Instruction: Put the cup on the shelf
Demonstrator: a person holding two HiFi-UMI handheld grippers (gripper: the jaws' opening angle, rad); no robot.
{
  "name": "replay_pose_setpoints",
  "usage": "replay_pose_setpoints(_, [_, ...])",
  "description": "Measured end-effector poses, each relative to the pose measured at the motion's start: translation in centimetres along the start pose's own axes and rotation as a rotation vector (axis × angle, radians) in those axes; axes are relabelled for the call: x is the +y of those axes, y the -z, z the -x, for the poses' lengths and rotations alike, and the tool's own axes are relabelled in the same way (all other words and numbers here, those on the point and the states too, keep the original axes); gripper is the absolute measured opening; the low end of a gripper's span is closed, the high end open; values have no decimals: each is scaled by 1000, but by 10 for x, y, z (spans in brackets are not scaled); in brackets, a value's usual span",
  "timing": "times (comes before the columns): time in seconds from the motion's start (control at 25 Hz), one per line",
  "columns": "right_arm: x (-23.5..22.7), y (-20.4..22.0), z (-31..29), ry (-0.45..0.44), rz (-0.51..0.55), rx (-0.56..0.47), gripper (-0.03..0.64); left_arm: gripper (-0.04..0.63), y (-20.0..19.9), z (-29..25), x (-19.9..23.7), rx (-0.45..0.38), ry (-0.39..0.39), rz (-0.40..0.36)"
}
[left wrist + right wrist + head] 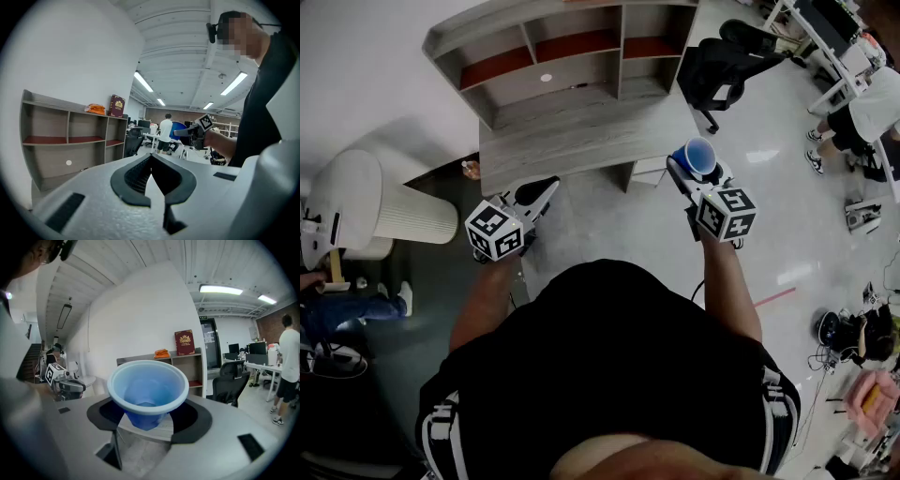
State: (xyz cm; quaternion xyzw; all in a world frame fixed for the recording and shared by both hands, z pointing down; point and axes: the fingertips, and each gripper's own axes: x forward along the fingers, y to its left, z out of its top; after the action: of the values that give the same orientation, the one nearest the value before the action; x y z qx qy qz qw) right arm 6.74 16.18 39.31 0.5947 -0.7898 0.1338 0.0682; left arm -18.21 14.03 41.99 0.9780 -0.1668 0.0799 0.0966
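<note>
A light blue plastic cup [700,157] stands upright between the jaws of my right gripper [698,174], held in the air above the floor just off the desk's right front corner. In the right gripper view the cup [147,390] fills the space between the jaws, which press on its lower body. The grey shelf [572,56] with red-lined compartments stands on the desk ahead; the shelf [187,366] shows behind the cup. My left gripper [546,187] hovers at the desk's front edge, shut and empty; its jaws meet at the tip [151,157].
The shelf sits on a grey desk [581,141]. A red box [184,342] and an orange item [162,353] lie on the shelf's top. A black office chair [722,61] stands to the right. A white ribbed cylinder [375,202] stands at the left. People are farther off at the right.
</note>
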Motion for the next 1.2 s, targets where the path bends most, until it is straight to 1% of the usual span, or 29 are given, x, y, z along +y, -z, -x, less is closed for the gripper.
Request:
replay_pose_setpoints(0.24, [-21,4,1,-23,-19,4,284,17,-5,-22,-7,0,-5,-7])
replay_pose_setpoints(0.56, [-36,10,9,-57,-42,10,284,17,-7,-44,-21,19,3,-18])
replay_pose_setpoints(0.72, [-36,6,13,-78,-23,-3,285,17,-8,-50,-27,23,12,-25])
replay_pose_setpoints(0.92, [-36,4,8,-83,-21,-1,285,17,-3,-52,-23,28,14,-10])
replay_pose_setpoints(1.2, [-38,10,-2,-70,-36,27,285,17,8,-67,-12,20,48,20])
